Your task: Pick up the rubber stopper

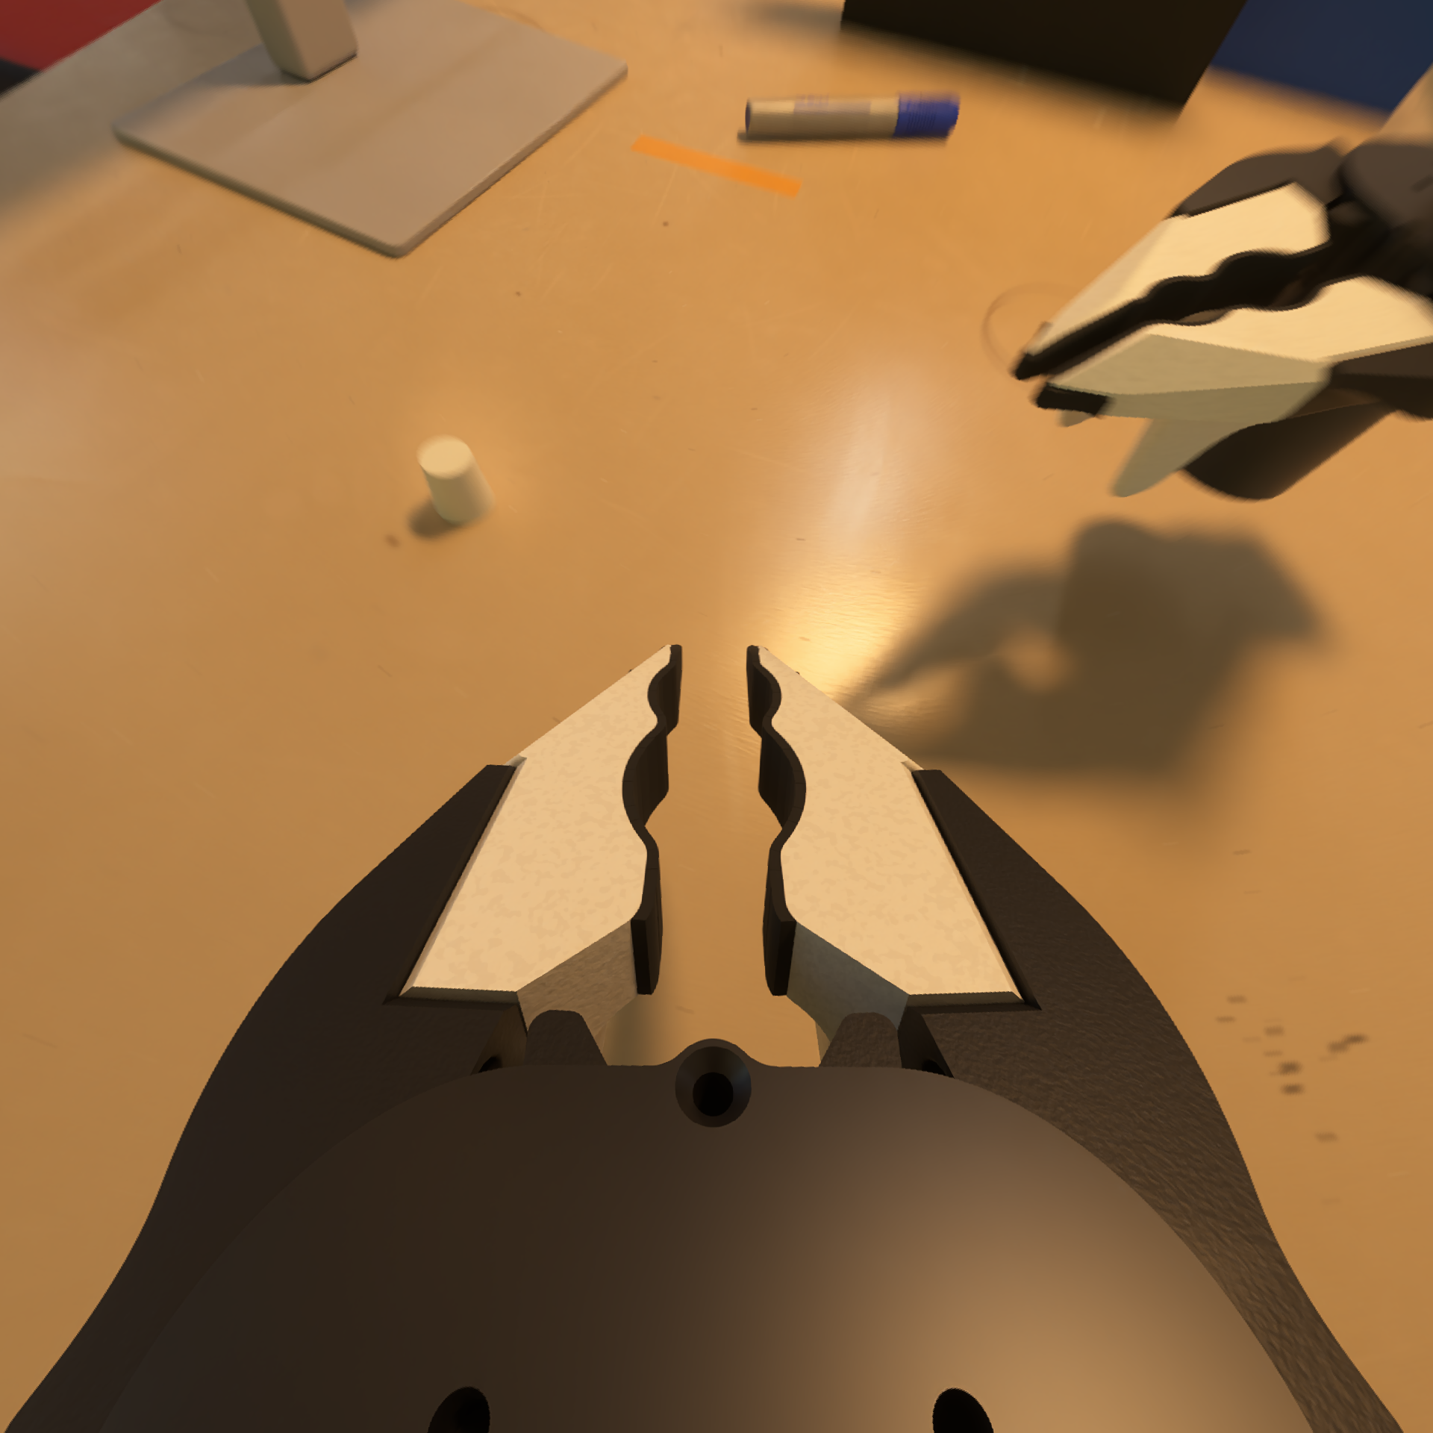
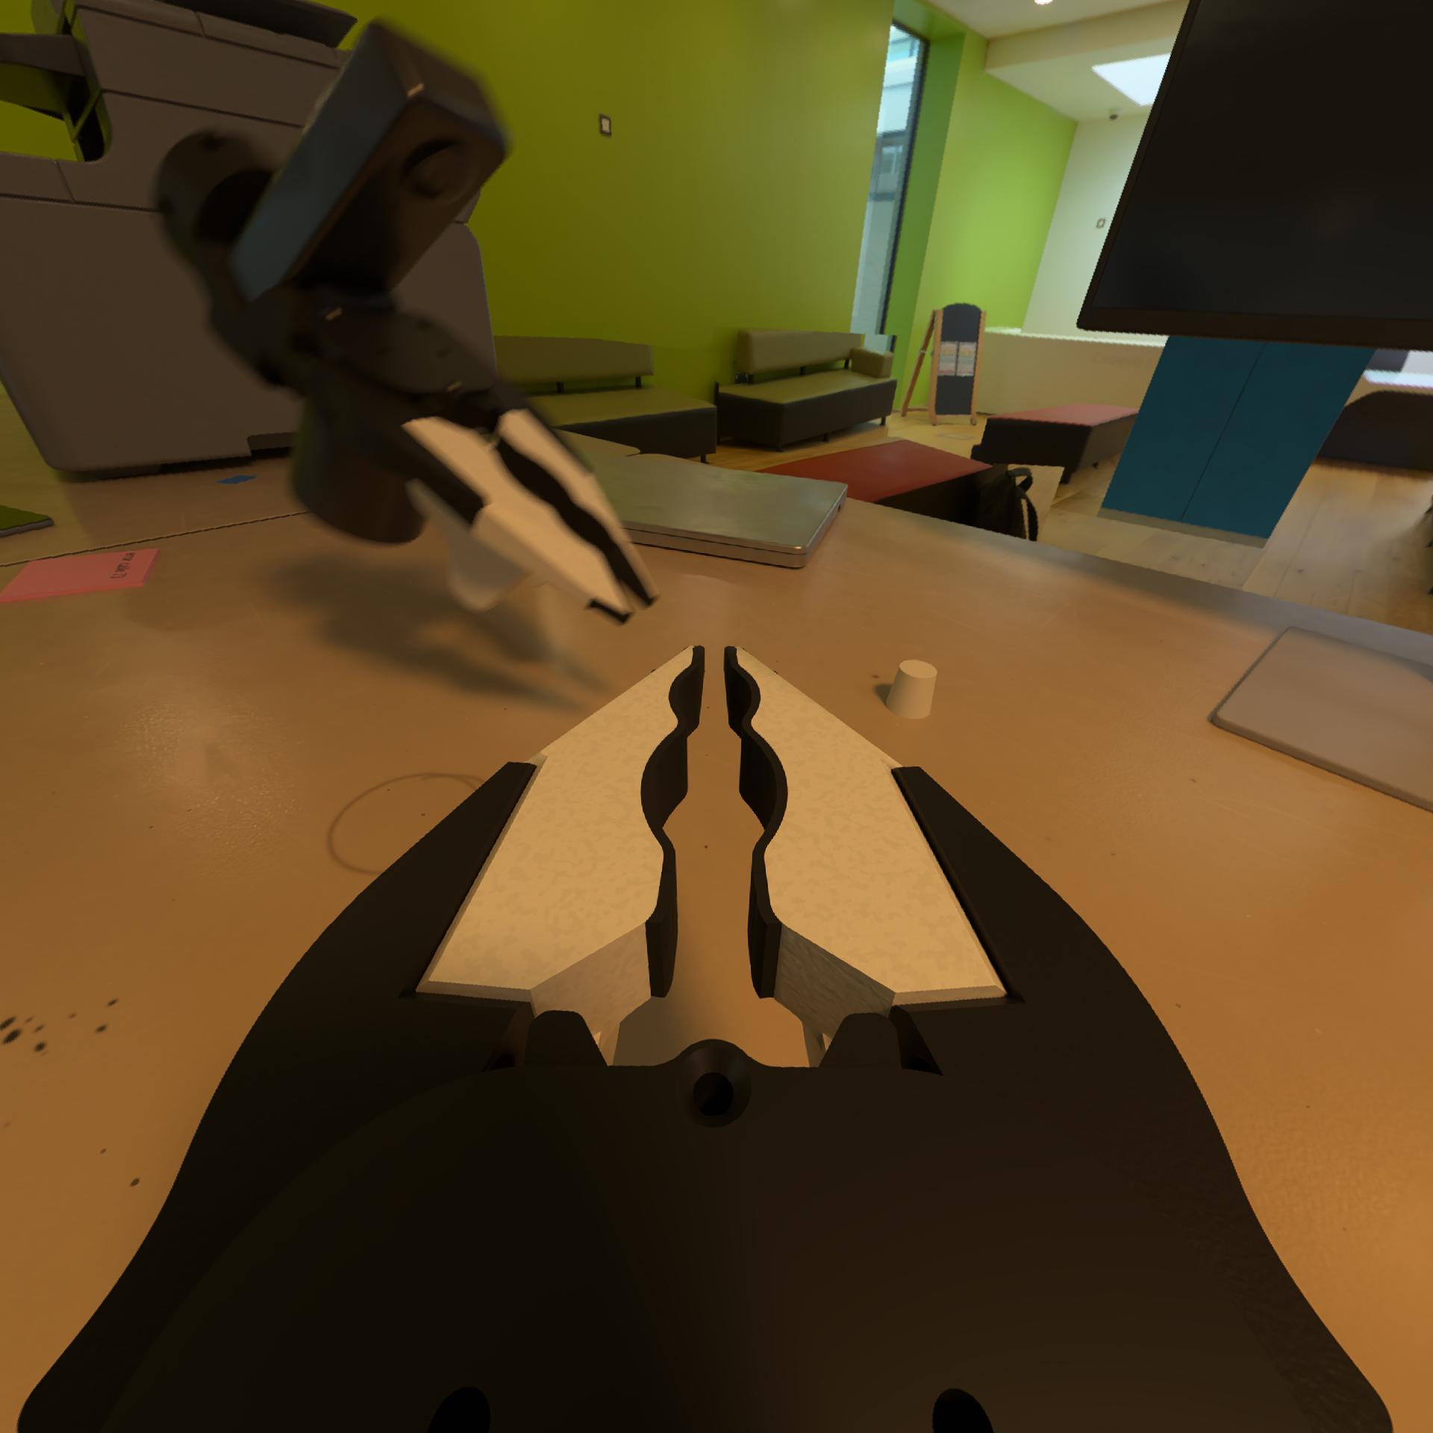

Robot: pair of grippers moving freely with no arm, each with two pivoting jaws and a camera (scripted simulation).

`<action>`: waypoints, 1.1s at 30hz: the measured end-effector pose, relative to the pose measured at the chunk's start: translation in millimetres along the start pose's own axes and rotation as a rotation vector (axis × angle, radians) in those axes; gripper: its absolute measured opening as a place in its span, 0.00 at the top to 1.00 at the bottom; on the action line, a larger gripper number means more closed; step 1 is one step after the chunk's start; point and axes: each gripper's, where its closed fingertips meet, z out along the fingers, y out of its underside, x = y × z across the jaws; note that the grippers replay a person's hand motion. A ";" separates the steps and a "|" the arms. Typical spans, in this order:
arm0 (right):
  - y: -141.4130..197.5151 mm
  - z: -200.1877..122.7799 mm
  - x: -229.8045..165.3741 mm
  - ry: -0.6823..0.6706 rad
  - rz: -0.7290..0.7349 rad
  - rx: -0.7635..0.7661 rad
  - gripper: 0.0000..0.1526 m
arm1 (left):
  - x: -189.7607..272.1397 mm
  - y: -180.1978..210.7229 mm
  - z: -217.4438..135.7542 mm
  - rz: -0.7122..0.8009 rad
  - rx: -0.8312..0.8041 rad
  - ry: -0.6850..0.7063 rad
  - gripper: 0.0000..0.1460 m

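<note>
Hovering left gripper, fingers slightly apart, holding nothing | right gripper, fingers nearly together, empty | rubber stopper upright on table, left of frame centre, clear of both | marker at top | monitor base upper left

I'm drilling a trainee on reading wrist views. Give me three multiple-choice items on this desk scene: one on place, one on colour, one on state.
1. In the left wrist view, the small cream tapered rubber stopper lies:
A ahead-left
B between the jaws
C on the grey stand base

2. The grey marker has a cap coloured:
A red
B blue
C green

3. The stopper is:
A tipped over
B lifted
C upright on the wooden desk

Answers: A, it sits left of the left gripper; B, the cap end is blue; C, it stands untouched on the wood, apart from the right gripper.
</note>
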 end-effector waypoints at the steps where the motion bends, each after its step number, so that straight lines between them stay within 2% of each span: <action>1: 0.8 0.3 -0.1 -0.004 0.006 -0.003 0.97 | -11.9 -9.2 5.6 0.070 -0.050 -0.004 0.87; 5: 3.2 0.9 1.9 -0.007 0.025 -0.007 0.97 | -61.2 -34.9 39.9 0.434 -0.272 -0.017 0.80; 8: 4.5 1.7 4.1 -0.015 0.048 -0.005 0.97 | -92.6 -32.0 75.2 0.655 -0.433 0.037 0.77; 10: 5.7 2.2 5.9 -0.019 0.067 -0.005 0.97 | -108.5 -25.3 98.3 0.679 -0.503 0.091 0.73; 12: 6.2 2.3 6.8 -0.022 0.077 -0.003 0.97 | -113.0 -20.2 115.8 0.643 -0.515 0.187 0.70; 16: 7.3 2.3 7.7 -0.024 0.088 -0.007 0.97 | -115.0 -11.3 133.2 0.618 -0.527 0.310 0.69; 18: 7.9 2.6 7.9 -0.028 0.096 -0.009 0.97 | -111.7 -8.7 133.5 0.598 -0.533 0.362 0.73; 20: 8.3 3.2 7.6 -0.033 0.105 -0.010 0.97 | -108.8 -6.7 132.1 0.585 -0.536 0.401 0.84; 21: 8.2 3.3 7.4 -0.036 0.108 -0.010 0.97 | -108.4 -6.5 131.8 0.581 -0.533 0.402 0.84; 24: 7.8 2.8 6.9 -0.037 0.109 -0.010 0.97 | -100.3 -10.1 129.2 0.604 -0.472 0.395 0.84; 28: 3.7 0.6 8.4 -0.029 0.113 0.008 0.97 | -55.7 -46.7 98.3 0.566 -0.145 0.367 0.84; 30: 0.3 0.0 11.5 -0.008 0.113 0.023 0.97 | -30.2 -56.8 74.6 0.568 -0.012 0.289 0.84; 33: -3.4 1.5 5.8 -0.035 0.105 -0.013 0.97 | 10.8 -46.8 40.8 0.603 0.109 0.145 0.84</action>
